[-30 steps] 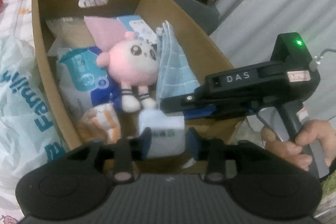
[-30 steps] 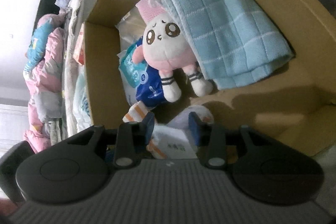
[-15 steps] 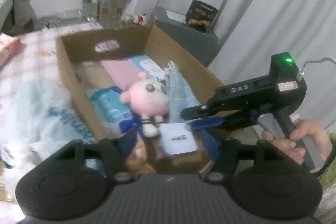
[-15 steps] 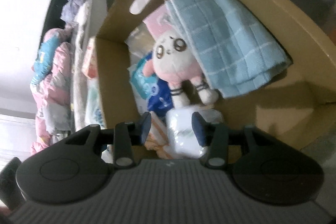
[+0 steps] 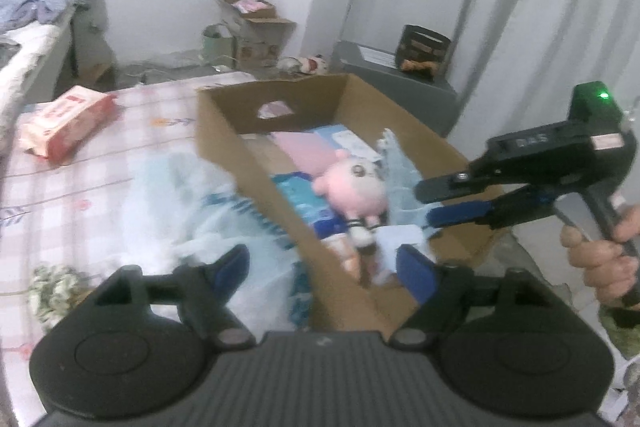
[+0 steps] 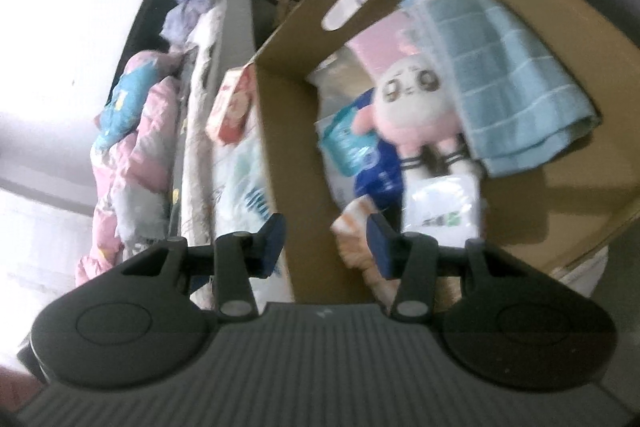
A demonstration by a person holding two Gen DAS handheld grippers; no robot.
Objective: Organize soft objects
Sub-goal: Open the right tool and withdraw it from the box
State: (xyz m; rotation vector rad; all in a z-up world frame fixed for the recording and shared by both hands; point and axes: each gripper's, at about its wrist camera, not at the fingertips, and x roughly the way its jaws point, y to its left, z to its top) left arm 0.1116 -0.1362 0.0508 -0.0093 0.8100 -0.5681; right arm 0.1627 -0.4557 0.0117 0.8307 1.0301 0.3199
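Observation:
An open cardboard box (image 5: 280,223) (image 6: 280,131) holds a pink plush doll (image 5: 356,187) (image 6: 412,111), a folded blue towel (image 5: 400,179) (image 6: 508,75), blue tissue packs and a white tissue pack (image 5: 396,243) (image 6: 440,203) lying loose near the doll's feet. My left gripper (image 5: 322,263) hovers above the box's near corner; its jaws are opening wide with nothing between them. My right gripper (image 6: 326,241) (image 5: 424,205) hangs over the box's near wall, jaws opening, with nothing between them either. A hand (image 5: 600,251) grips its handle.
A pale blue plastic bag (image 5: 200,211) lies against the box on the checked bed cover. A red and white tissue box (image 5: 64,127) sits at the far left. A grey cabinet (image 5: 400,87) and curtains stand behind. Bundled bedding (image 6: 132,131) lies beyond.
Both grippers have opened and drawn back and up from the box. The white tissue pack that sat between their fingers now lies in the box.

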